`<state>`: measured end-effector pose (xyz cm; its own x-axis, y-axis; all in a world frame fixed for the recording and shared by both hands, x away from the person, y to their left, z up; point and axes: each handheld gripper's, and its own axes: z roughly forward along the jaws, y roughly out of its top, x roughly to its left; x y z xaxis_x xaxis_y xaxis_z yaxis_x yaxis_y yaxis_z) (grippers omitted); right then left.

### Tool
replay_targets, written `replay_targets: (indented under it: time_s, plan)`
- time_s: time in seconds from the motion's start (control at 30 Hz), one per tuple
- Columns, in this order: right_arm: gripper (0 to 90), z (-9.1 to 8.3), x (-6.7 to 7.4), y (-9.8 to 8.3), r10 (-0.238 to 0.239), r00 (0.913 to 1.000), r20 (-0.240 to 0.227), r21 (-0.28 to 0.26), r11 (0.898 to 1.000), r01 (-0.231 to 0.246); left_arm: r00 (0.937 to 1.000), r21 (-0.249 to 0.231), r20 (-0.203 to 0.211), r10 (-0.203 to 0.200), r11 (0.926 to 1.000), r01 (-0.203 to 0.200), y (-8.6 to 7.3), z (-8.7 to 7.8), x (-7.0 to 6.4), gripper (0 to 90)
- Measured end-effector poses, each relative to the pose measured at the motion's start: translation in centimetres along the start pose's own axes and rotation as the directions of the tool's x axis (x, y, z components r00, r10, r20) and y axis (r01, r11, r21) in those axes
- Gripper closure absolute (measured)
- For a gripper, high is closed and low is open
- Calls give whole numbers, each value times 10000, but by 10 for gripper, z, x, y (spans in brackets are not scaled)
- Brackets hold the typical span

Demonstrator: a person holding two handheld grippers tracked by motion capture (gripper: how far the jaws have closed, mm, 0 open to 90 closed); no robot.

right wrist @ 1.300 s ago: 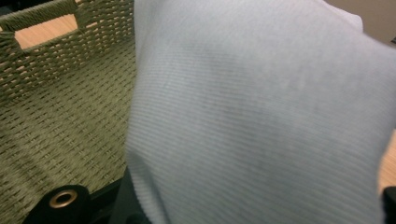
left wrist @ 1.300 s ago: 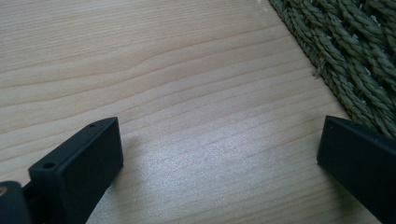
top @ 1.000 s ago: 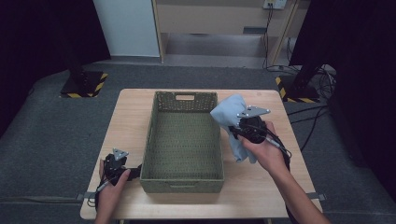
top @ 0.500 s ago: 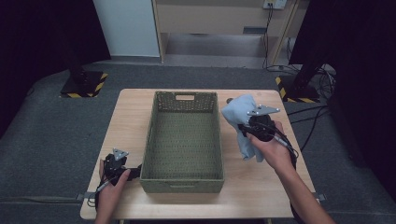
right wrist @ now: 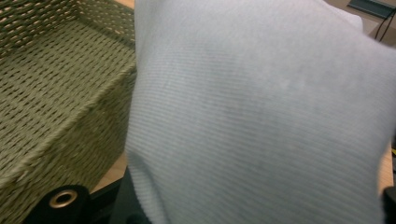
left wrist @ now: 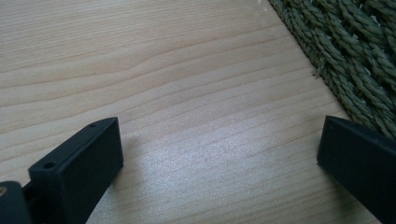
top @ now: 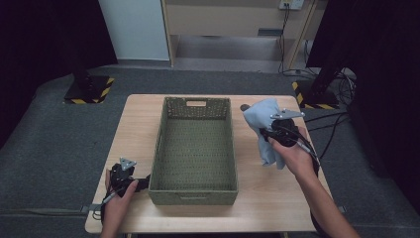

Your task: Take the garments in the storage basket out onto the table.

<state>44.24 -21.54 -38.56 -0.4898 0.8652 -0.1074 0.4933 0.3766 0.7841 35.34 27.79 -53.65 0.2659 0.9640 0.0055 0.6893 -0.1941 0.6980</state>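
Shifted rightward since the earlier frame: right gripper (top: 270, 134), fingers clenched on a pale blue cloth (top: 265, 124), now off the woven basket's (top: 194, 183) right wall, cloth dangling over the counter (top: 277, 198). Small dark object (top: 244, 107) lies behind the cloth. Left gripper (top: 141, 182), fingers (left wrist: 79, 168) released, rests on the counter against the basket's near-left corner.

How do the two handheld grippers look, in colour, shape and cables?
Both the left gripper and the right gripper are black, each topped with a grey three-cornered plate and trailing a dark cable. In the left gripper view, the fingers are flat matte black blocks with small screw holes. Forearms are bare.
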Motion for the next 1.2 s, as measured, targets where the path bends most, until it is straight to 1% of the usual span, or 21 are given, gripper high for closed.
replay_targets:
  time_s: [0.23, 0.43, 0.87, 1.07, 1.2]
  plan:
    - [622, 11, -8, -3, 222, 9997, 106, 115, 9997, -223, 10000, -10, -1, -13, 10000, 13, 0, 0, 0, 0]
    - [621, 23, -15, -1, 315, 9992, 236, 123, 9994, -318, 10000, 1, 0, 0, 10000, 0, 0, 0, 0, 0]
    - [621, 37, -19, 6, 331, 9991, 271, 225, 9992, -337, 10000, -5, 0, -6, 10000, 6, 0, 0, 0, 0]
    - [621, 53, -20, 11, 335, 9990, 310, 389, 9986, -347, 10000, 10, -2, 4, 10000, -4, 0, 0, 0, 0]
    - [621, 66, -22, 11, 329, 9989, 322, 609, 9975, -348, 10000, 10, -1, 7, 10000, -7, 0, 0, 0, 0]
